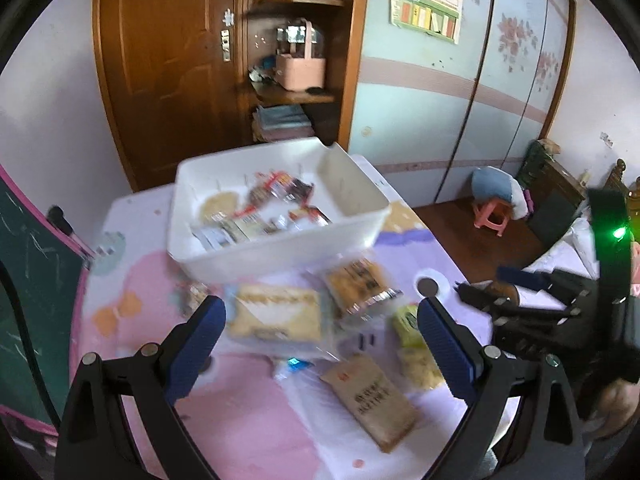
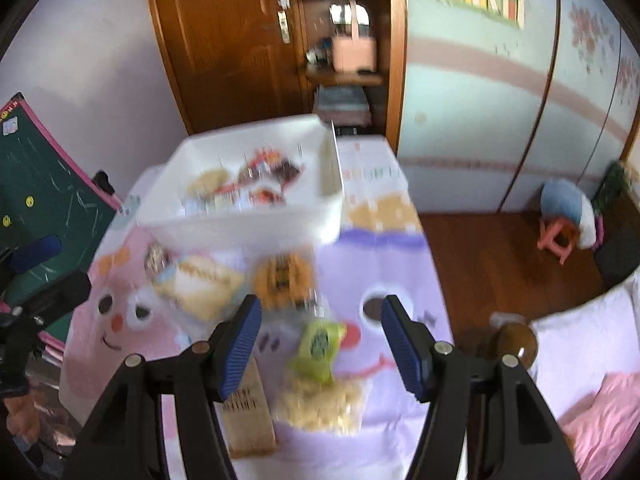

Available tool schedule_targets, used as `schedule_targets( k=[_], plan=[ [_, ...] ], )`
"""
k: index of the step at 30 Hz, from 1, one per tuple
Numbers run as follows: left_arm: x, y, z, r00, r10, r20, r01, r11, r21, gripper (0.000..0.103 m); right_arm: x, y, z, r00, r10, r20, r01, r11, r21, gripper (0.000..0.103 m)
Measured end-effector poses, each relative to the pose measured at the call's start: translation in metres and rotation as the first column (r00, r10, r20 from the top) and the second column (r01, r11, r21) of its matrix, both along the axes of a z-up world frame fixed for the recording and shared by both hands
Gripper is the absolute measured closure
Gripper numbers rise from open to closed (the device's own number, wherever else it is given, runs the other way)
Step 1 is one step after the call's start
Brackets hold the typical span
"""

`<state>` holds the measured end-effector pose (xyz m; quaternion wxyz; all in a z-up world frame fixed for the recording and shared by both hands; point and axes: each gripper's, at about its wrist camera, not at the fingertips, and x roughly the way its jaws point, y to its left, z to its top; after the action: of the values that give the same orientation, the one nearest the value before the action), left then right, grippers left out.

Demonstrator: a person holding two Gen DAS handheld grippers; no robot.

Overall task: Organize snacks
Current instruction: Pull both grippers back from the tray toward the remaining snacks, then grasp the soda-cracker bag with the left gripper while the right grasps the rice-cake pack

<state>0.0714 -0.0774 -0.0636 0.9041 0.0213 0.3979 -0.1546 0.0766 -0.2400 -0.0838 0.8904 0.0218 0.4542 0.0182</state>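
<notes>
A white bin (image 1: 276, 254) (image 2: 240, 226) holding several snack packets stands at the back of the small table. In front of it lie loose snacks: a clear bag of pale biscuits (image 1: 278, 314) (image 2: 198, 284), an orange cracker pack (image 1: 360, 284) (image 2: 284, 276), a yellow-green packet (image 1: 406, 322) (image 2: 320, 344) on a bag of pale puffs (image 2: 324, 404), and a brown paper packet (image 1: 374, 398) (image 2: 248, 416). My left gripper (image 1: 322, 320) is open and empty above the biscuit bag. My right gripper (image 2: 320, 324) is open and empty above the yellow-green packet.
The table wears a pink and purple cartoon cloth (image 1: 240, 420) (image 2: 384, 264). A green chalkboard (image 1: 28, 280) (image 2: 44, 196) leans at the left. A wooden door and shelf (image 1: 296, 60) stand behind. A pink stool (image 2: 560, 236) and a bed (image 2: 592, 360) are on the right.
</notes>
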Motion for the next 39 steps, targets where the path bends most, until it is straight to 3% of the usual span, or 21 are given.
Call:
schedule_targets(
  k=[4,11,15,21,26,31,39],
  plan=[
    [-0.006,-0.019,-0.038,0.998,0.008,-0.061,-0.008,1.000,0.006,0.007,-0.010,-0.012,-0.039,0.996,-0.024,-0.091,0.030,0.997,0.073,0.041],
    [-0.008,-0.031,-0.100,0.984,0.089,-0.156,-0.084,0.996,0.037,0.007,-0.010,-0.021,-0.090,0.976,-0.072,-0.206,0.096,0.990,0.108,0.039],
    [-0.009,-0.029,-0.118,0.976,0.128,-0.178,-0.124,0.992,0.037,0.007,-0.008,-0.010,-0.105,0.976,-0.066,-0.208,0.088,0.991,0.098,0.024],
    [-0.007,-0.017,-0.133,0.960,0.191,-0.203,-0.185,0.982,0.049,0.007,-0.002,0.007,-0.124,0.970,-0.043,-0.237,0.056,0.997,0.048,0.016],
    [-0.002,-0.019,-0.146,0.946,0.187,-0.266,-0.183,0.982,0.041,0.007,-0.008,0.001,-0.130,0.972,-0.015,-0.236,0.026,0.999,0.041,0.017],
    [0.001,-0.034,-0.156,0.936,0.154,-0.317,-0.149,0.988,0.040,0.007,-0.028,-0.012,-0.128,0.974,-0.004,-0.225,0.007,1.000,0.015,0.029],
    [0.006,-0.073,-0.173,0.920,0.149,-0.362,-0.102,0.984,0.145,0.007,-0.039,-0.016,-0.128,0.977,0.000,-0.214,-0.002,1.000,-0.009,0.032]
  ],
)
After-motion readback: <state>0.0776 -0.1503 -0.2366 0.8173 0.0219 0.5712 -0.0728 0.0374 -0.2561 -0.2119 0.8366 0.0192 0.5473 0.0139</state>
